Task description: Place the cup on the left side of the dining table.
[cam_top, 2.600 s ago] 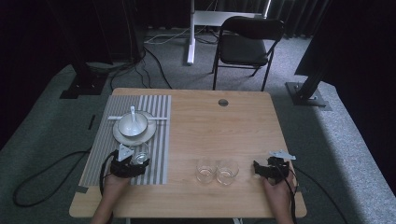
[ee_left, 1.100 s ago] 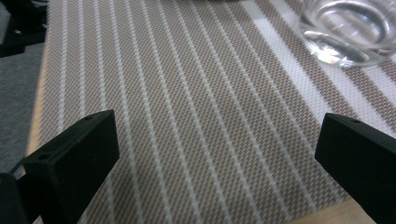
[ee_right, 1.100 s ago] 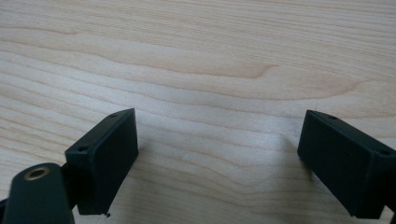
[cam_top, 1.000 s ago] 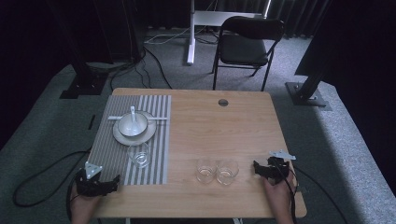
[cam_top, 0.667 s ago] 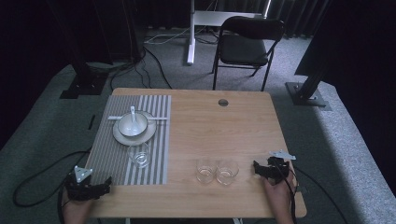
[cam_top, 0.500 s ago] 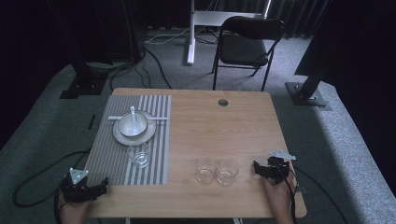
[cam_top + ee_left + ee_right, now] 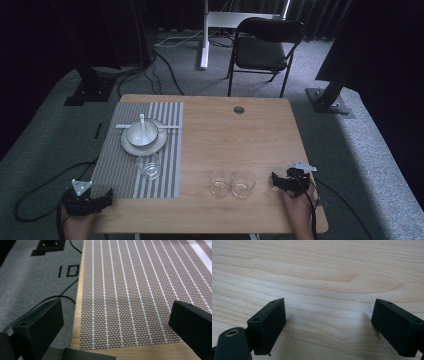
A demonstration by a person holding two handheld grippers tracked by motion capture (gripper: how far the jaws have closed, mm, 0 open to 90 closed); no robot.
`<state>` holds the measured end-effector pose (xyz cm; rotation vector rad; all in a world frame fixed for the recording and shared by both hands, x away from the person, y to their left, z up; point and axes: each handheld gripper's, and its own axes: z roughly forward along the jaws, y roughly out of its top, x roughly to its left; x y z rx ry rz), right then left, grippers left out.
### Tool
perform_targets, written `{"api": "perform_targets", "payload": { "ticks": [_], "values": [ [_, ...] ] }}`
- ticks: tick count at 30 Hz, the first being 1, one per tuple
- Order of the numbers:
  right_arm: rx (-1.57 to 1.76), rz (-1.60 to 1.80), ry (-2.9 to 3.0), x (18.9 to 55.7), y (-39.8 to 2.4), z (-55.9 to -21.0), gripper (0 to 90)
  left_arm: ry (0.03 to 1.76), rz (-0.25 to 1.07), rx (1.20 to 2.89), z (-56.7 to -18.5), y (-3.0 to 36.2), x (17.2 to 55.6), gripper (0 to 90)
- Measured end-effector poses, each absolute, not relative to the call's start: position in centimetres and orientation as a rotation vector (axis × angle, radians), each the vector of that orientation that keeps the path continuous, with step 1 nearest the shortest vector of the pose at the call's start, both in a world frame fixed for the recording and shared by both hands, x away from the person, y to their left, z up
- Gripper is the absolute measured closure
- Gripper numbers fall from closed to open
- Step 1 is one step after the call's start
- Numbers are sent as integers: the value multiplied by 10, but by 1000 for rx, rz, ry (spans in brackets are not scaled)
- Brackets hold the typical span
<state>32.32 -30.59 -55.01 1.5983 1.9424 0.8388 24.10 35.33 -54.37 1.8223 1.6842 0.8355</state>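
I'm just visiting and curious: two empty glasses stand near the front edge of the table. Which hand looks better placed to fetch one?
Probably the right. The right gripper rests open on the table just beside the two glasses, jaws towards them. The left gripper sits at the striped mat's near-left corner, farther off.

A clear, apparently empty glass stands upright on the striped placemat, left of centre in the high view, just below the plate. Two more clear glasses stand upright side by side, seemingly touching, on bare wood, lower centre of the frame.
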Motion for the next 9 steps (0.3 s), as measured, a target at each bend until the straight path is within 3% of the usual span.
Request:
{"api": "perform_targets", "payload": {
  "ticks": [9],
  "values": [
    [1598,839,1942,323,-306,-550,119,1648,832,1814,-543,352,239,3]
  ]
}}
